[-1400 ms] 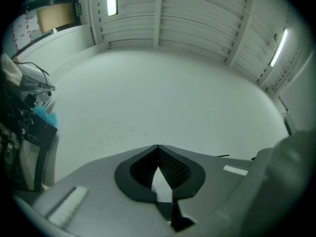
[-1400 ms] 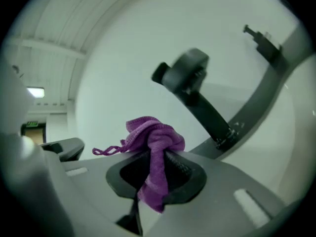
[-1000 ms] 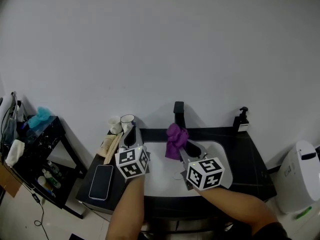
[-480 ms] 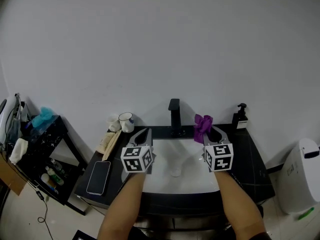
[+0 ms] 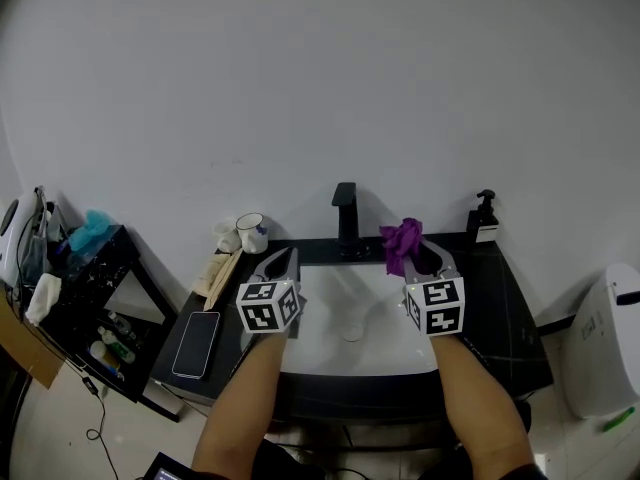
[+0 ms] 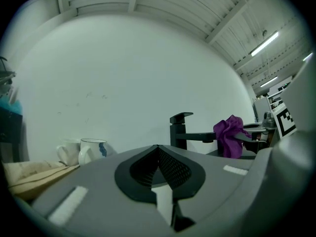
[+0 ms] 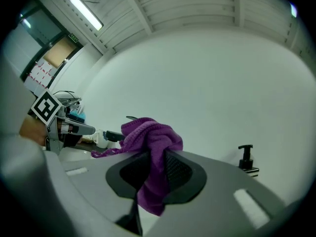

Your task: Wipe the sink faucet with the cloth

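Note:
The black faucet (image 5: 345, 209) stands upright at the back of the white sink (image 5: 330, 353). My right gripper (image 5: 413, 255) is shut on a bunched purple cloth (image 5: 402, 240), held just right of the faucet and apart from it. In the right gripper view the cloth (image 7: 152, 135) bulges above and hangs below the shut jaws, hiding most of the faucet (image 7: 113, 136). My left gripper (image 5: 289, 258) hovers over the sink's left rim, shut with nothing in it. In the left gripper view (image 6: 158, 150) the faucet (image 6: 179, 130) and cloth (image 6: 230, 135) lie ahead to the right.
Two mugs (image 5: 245, 234) and a soap dispenser (image 5: 484, 218) stand on the dark counter (image 5: 500, 328). A phone (image 5: 195, 343) and wooden utensils (image 5: 224, 271) lie at the left. A black side shelf (image 5: 85, 278) and a white bin (image 5: 605, 343) flank the vanity.
My right gripper has carried the cloth off the faucet spout, to the right and back. The left gripper has stayed over the sink's left side.

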Tool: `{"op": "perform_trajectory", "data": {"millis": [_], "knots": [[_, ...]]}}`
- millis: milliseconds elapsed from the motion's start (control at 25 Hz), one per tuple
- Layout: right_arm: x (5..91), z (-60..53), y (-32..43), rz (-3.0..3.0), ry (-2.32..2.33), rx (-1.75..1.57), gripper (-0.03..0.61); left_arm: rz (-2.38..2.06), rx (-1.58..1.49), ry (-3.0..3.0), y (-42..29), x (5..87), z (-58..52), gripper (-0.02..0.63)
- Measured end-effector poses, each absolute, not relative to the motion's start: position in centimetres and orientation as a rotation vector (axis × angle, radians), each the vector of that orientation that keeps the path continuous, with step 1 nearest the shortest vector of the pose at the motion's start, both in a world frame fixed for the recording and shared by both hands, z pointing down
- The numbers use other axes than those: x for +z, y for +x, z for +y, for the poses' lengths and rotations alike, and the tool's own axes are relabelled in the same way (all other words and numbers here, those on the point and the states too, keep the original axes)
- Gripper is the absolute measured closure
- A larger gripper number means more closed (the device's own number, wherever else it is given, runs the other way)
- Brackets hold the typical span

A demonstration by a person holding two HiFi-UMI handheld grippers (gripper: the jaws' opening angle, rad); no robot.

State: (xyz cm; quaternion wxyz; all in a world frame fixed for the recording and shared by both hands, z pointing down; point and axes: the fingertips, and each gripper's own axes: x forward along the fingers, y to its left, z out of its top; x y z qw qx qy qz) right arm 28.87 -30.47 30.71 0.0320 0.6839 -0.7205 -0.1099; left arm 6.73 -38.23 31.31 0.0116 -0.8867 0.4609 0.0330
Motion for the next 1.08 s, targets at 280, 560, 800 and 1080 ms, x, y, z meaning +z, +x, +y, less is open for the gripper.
{"op": "perform_trajectory", "data": {"millis": [280, 560, 800, 1080], "knots": [[30.9, -30.6, 29.3, -2.185, 2.132, -0.35, 0.508, 1.436, 0.068, -2.739, 6.8, 31.5, -38.2, 0.597], [30.8, -30.6, 28.5, -2.211, 2.094, -0.403, 0.508, 1.393, 0.032, -2.719, 7.5, 31.4, -37.8, 0.597], [31.0, -30.8, 28.4, -2.214, 2.08, -0.417, 0.508, 1.383, 0.022, -2.719, 7.7, 31.5, -37.8, 0.596], [30.8, -30.9, 28.4, -2.208, 2.077, -0.437, 0.508, 1.382, 0.021, -2.716, 7.8, 31.5, -37.8, 0.596]]}}
